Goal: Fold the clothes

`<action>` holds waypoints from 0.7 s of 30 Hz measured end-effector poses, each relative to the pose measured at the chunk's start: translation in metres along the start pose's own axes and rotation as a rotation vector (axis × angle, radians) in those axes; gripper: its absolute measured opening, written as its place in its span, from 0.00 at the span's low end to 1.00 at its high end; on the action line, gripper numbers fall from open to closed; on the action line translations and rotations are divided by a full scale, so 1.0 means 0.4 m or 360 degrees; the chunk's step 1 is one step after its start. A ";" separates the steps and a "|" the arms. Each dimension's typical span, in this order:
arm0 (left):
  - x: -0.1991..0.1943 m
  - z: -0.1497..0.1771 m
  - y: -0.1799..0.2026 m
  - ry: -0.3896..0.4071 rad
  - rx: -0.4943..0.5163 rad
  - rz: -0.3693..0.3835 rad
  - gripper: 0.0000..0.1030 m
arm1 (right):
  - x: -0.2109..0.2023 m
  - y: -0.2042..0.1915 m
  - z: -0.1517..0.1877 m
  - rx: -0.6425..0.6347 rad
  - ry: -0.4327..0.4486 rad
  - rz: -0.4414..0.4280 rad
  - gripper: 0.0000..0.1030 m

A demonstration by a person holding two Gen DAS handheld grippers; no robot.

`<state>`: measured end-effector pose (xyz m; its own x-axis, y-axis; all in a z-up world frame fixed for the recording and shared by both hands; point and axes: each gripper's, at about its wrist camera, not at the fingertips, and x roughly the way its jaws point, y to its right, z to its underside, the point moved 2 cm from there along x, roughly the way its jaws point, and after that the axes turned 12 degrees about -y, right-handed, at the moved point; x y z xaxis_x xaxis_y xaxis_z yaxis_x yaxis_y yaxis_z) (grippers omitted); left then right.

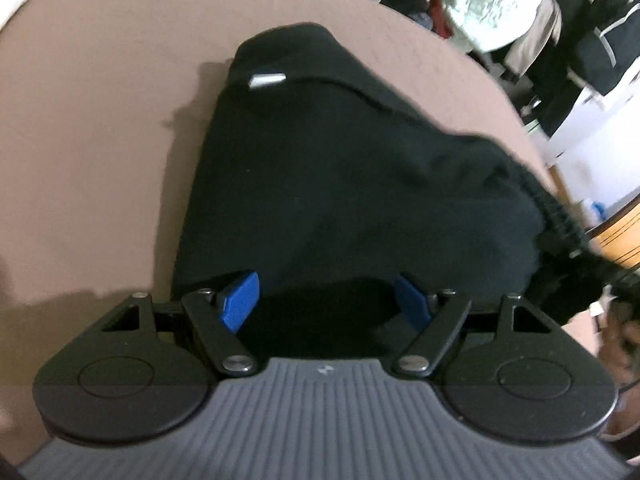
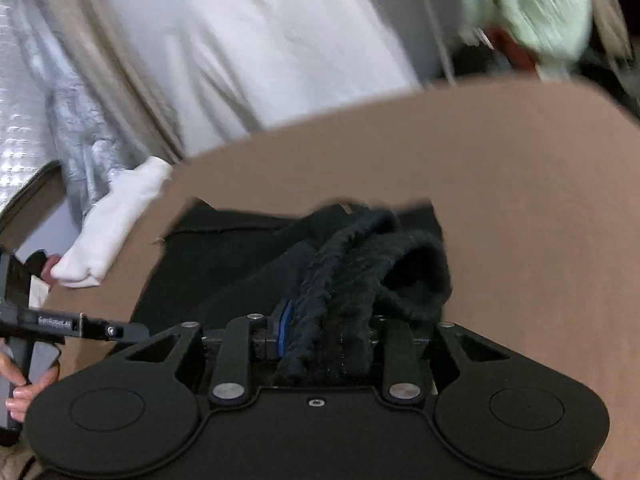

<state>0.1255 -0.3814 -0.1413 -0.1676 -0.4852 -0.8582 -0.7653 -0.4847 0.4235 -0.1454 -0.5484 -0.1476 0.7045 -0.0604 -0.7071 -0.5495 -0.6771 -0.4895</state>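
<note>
**A:** What lies on the surface?

**B:** A black garment (image 1: 352,184) rests on a brown surface (image 1: 100,120), bunched rather than flat. A small pale tag (image 1: 267,79) shows near its far end. Its ribbed edge (image 1: 560,216) trails off toward the right of the left wrist view.

**A:** What is the left gripper doing?

**B:** The left gripper (image 1: 326,304) hangs over the near part of the garment with its blue pads (image 1: 240,300) spread apart. Cloth lies below and between them, but the pads do not press on it.

**A:** And the right gripper?

**B:** The right gripper (image 2: 324,336) is clamped on a thick roll of the garment's ribbed black fabric (image 2: 352,280), which fills the gap between its jaws. One blue pad (image 2: 285,328) peeks out beside the cloth.

**A:** Anything else nearby?

**B:** In the right wrist view, a white folded cloth (image 2: 116,224) sits at the surface's left edge. A person's hand (image 2: 24,388) grips a handle at the lower left. Pale green fabric (image 2: 532,12) hangs in the blurred background.
</note>
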 end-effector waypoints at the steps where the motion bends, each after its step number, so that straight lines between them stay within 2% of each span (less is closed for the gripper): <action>1: -0.007 -0.001 0.006 0.0013 0.0023 -0.0010 0.73 | -0.012 0.009 -0.003 0.0037 0.0022 -0.0069 0.28; 2: -0.016 -0.001 0.011 0.0028 0.0036 -0.0011 0.73 | -0.034 0.005 -0.009 -0.0008 0.0034 -0.0091 0.28; 4: -0.034 0.001 0.012 0.0053 0.0042 -0.0014 0.73 | -0.034 -0.027 -0.015 -0.0183 -0.0014 -0.0016 0.29; 6: -0.050 0.006 0.003 0.0076 0.0041 -0.0050 0.73 | -0.026 -0.040 -0.016 -0.0316 -0.0075 0.0094 0.34; 8: -0.077 0.011 -0.007 0.0110 0.0036 -0.0090 0.73 | -0.017 -0.011 -0.005 -0.0331 -0.0134 0.0260 0.50; 10: -0.121 0.018 -0.011 0.0193 0.0038 -0.0065 0.73 | -0.008 0.005 0.002 -0.0313 -0.0146 0.0333 0.59; 12: -0.164 0.016 -0.002 0.0278 0.0052 0.0017 0.73 | -0.013 0.002 0.004 -0.0269 -0.0150 0.0325 0.62; 14: -0.177 0.015 0.011 0.0307 0.0089 0.0084 0.73 | -0.056 -0.008 -0.005 -0.0233 -0.0099 0.0286 0.62; 16: -0.149 0.012 0.034 0.0239 0.0162 0.0094 0.73 | -0.082 -0.010 -0.028 -0.0219 -0.0003 0.0251 0.62; 19: -0.057 0.016 0.056 0.0016 0.0251 -0.0075 0.74 | -0.104 -0.012 -0.045 -0.0228 0.0089 0.0074 0.62; 21: -0.027 0.018 0.055 -0.0036 0.0265 -0.0124 0.77 | -0.074 -0.014 -0.034 -0.0245 0.0061 0.0040 0.62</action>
<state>0.1060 -0.3815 -0.1248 -0.1165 -0.4335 -0.8936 -0.8685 -0.3921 0.3034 -0.1569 -0.5528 -0.1168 0.7097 -0.1044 -0.6968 -0.4937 -0.7793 -0.3860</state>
